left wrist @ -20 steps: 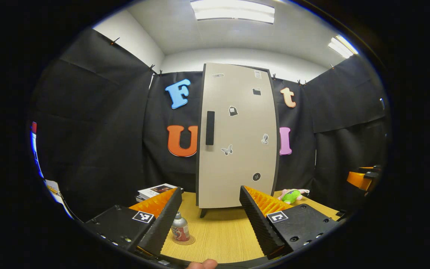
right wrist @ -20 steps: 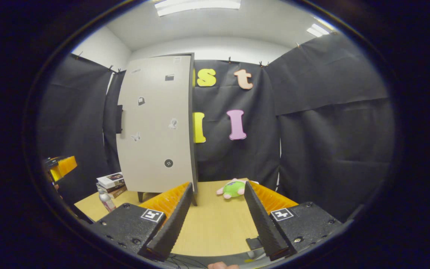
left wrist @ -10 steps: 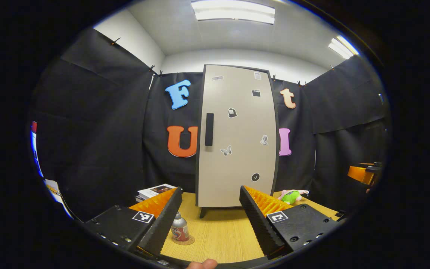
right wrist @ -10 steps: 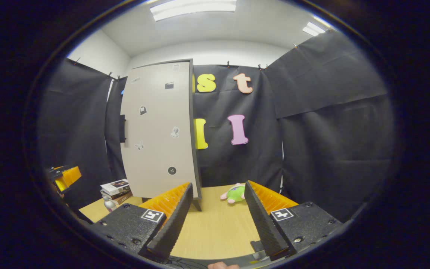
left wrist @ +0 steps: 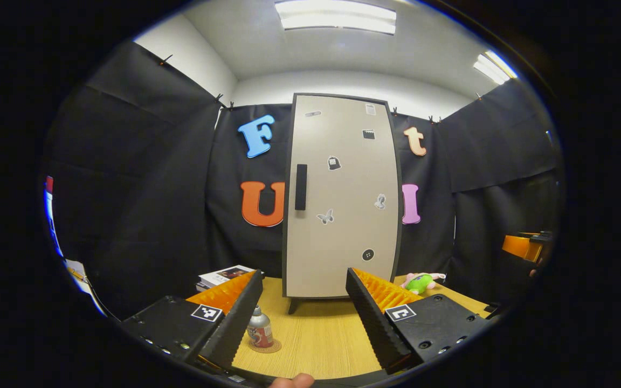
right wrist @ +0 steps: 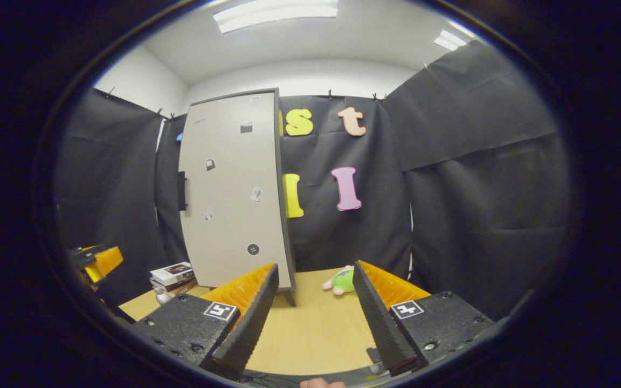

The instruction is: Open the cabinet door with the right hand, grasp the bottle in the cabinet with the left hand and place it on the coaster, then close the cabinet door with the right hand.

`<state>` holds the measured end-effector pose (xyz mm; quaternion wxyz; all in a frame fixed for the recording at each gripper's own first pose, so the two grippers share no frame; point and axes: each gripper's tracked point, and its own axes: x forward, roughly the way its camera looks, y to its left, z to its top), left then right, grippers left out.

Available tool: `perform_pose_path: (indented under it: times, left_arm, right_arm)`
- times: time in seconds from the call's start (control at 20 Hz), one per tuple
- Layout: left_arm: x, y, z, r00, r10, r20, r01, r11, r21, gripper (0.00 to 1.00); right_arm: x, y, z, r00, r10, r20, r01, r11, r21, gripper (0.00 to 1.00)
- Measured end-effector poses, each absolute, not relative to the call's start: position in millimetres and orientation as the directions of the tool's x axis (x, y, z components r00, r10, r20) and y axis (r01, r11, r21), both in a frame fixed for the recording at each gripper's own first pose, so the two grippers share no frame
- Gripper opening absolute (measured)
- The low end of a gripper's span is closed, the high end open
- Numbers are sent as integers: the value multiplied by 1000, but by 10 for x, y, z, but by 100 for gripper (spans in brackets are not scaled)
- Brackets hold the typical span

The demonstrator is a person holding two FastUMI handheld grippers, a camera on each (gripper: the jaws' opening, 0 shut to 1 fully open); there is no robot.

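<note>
The left gripper [left wrist: 304,315] has two long wedge-shaped fingers [left wrist: 235,318], black along their ribbed inner edges and orange with ridges on the outer faces. Each finger rises from a black block studded with small screws, and each block carries a square black-and-white marker (a coded tag). The right gripper [right wrist: 315,318] matches it: black ribbed fingers [right wrist: 378,318], orange ridged backs, black screw-dotted blocks, one square marker beside each finger's base.
</note>
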<state>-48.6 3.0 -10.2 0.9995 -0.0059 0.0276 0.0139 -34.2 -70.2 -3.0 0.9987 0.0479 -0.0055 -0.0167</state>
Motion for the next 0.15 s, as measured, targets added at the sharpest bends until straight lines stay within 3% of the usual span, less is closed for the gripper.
perform_pose_path:
  times: [0.15]
  left_arm:
    - [-483, 30, -86, 998, 27, -51, -28, 1000, -11, 94]
  right_arm:
    - [-339, -704, -20, 999, -38, 17, 37, 996, 77, 89]
